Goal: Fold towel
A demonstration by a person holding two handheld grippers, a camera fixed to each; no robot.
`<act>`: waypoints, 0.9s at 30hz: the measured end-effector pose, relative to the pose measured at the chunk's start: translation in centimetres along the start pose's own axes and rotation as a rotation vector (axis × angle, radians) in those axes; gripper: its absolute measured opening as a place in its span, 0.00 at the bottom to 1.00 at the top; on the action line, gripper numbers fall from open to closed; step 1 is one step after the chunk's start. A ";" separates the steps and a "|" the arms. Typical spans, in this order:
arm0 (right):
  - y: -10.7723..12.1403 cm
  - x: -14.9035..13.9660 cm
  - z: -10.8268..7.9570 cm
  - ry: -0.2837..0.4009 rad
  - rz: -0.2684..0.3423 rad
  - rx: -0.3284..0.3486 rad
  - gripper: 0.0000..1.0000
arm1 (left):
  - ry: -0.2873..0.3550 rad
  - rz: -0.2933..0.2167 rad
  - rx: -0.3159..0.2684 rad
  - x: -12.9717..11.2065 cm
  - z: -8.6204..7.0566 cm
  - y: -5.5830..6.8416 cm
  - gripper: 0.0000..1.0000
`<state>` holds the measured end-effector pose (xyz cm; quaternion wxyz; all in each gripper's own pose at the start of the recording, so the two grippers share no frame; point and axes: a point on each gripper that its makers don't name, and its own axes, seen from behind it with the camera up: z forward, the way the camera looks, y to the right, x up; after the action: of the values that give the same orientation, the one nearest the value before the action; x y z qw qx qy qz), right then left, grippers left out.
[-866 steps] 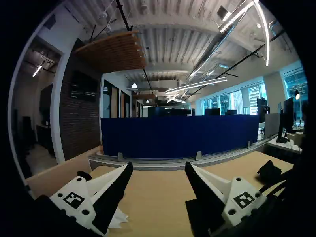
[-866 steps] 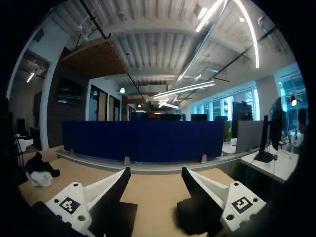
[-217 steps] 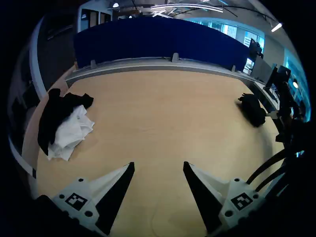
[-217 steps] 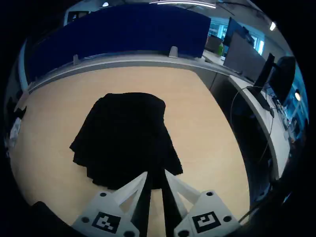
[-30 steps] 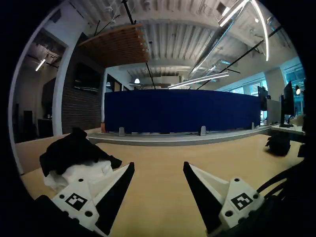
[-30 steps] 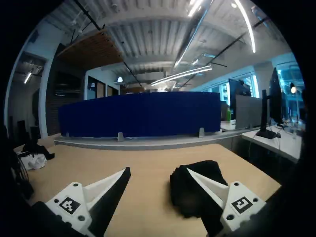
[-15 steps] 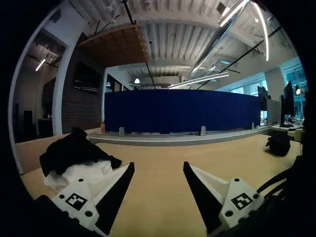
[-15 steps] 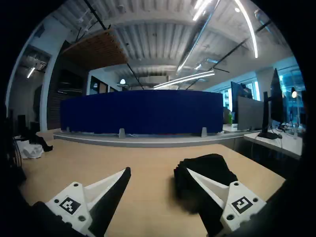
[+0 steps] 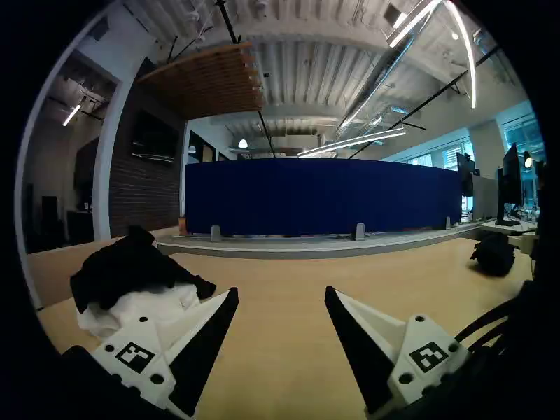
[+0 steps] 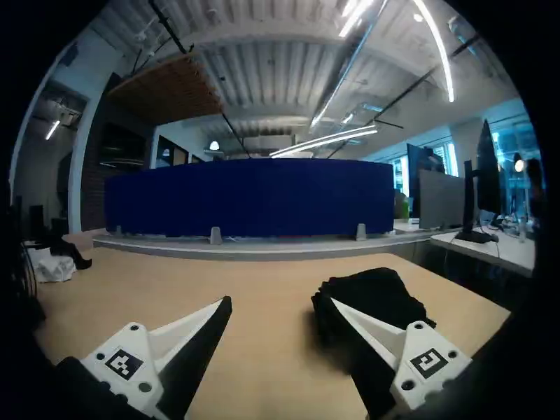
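Right gripper view: right tool [image 10: 278, 299] open, fingers spread wide, nothing between them, held low over the pale wood counter [image 10: 175, 287]; black towel [image 10: 374, 288] lies lower right of centre on the counter, folded into a compact thick stack; layered edges show along its left side, top slightly domed, cloth matte and dark; the right finger's tip overlaps the towel in the picture, contact cannot be told; blue partition [image 10: 245, 199] runs across the far edge of the counter.

Left gripper view: left tool [image 9: 280, 290] open and empty; heap of cloth [image 9: 133, 269] at lower left, a black piece draped over a crumpled white one, just behind the left finger; small dark bundle [image 9: 494, 253] at the right middle edge, folds too far off to tell.
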<state>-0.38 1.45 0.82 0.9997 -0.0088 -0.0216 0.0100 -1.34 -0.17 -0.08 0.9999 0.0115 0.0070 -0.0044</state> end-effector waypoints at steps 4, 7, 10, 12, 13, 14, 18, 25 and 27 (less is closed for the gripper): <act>-0.2 0.2 -0.2 0.009 0.013 0.005 1.00 | 0.000 0.000 0.000 0.0 0.0 0.0 0.92; -0.2 0.3 -0.3 0.014 0.017 0.006 1.00 | 0.000 0.000 0.000 0.0 0.0 0.0 0.92; -0.4 0.3 -0.4 0.022 0.009 0.008 1.00 | 0.000 0.000 0.000 0.0 0.0 0.0 0.92; -0.6 0.4 -0.5 0.028 0.000 0.010 1.00 | 0.000 0.000 0.000 0.0 0.0 0.0 0.92; -0.7 0.4 -0.6 0.031 -0.006 0.010 1.00 | 0.000 0.000 0.000 0.0 0.0 0.0 0.92; -0.9 0.4 -0.6 0.034 -0.012 0.010 1.00 | 0.000 0.000 0.000 0.0 0.0 0.0 0.92; -1.2 0.3 -0.6 0.043 -0.024 0.014 1.00 | 0.000 0.000 0.000 0.0 0.0 0.0 0.92; -1.1 0.4 -0.6 0.043 -0.020 0.012 1.00 | 0.000 0.000 0.000 0.0 0.0 0.0 0.92; -1.0 0.3 -0.6 0.043 -0.020 0.010 1.00 | 0.000 0.000 0.000 0.0 0.0 0.0 0.92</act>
<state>0.01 0.44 0.22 1.0000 -0.0038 -0.0003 -0.0001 -1.33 -0.15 -0.07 0.9999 0.0115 0.0070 -0.0044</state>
